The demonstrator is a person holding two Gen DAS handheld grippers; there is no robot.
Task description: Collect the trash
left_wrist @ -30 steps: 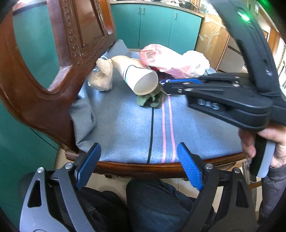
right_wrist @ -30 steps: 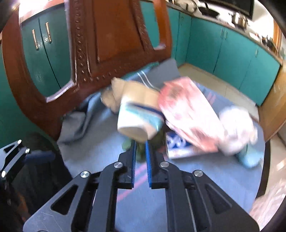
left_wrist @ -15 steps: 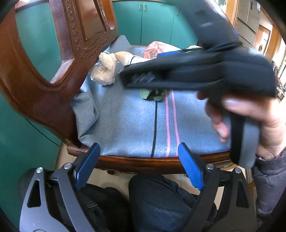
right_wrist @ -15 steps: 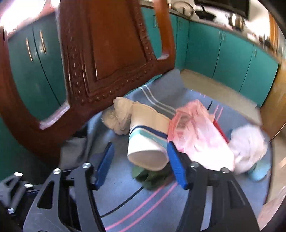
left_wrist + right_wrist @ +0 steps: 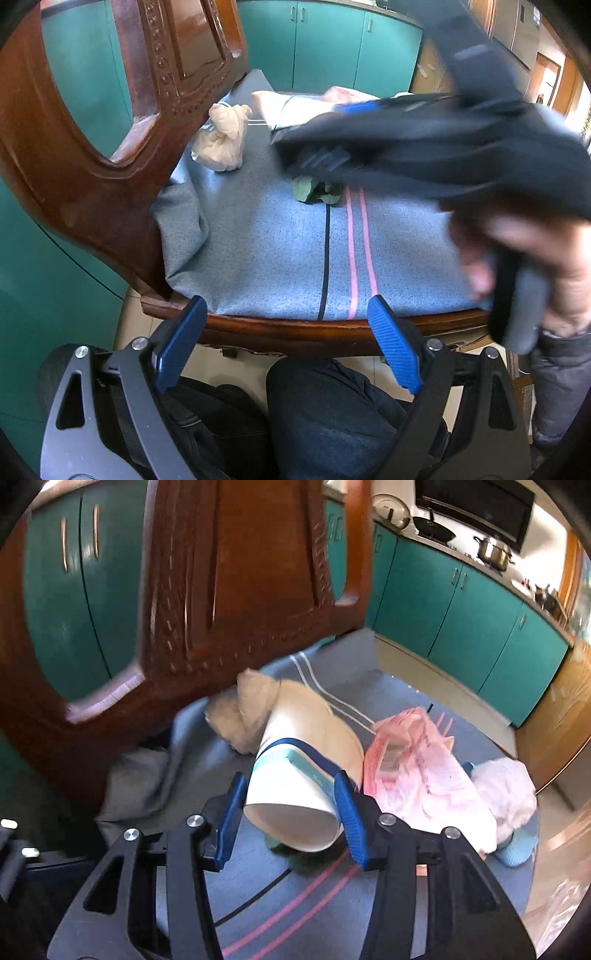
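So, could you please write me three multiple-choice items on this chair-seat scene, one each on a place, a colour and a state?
1. Where do the green leaves lie?
A. On the striped cloth, by the cup's mouth
B. On the floor
C. Inside the pink bag

2. What colour are the cabinets?
A. White
B. Teal
C. Grey

3. How does the paper cup lie?
A. Upright
B. On its side, between the right gripper fingers
C. Crushed flat

Answers:
1 A: the left wrist view shows them on the cloth, beside the stripes.
2 B: teal doors show behind the chair.
3 B: its open mouth faces the camera, and the jaws have just been closing around it.
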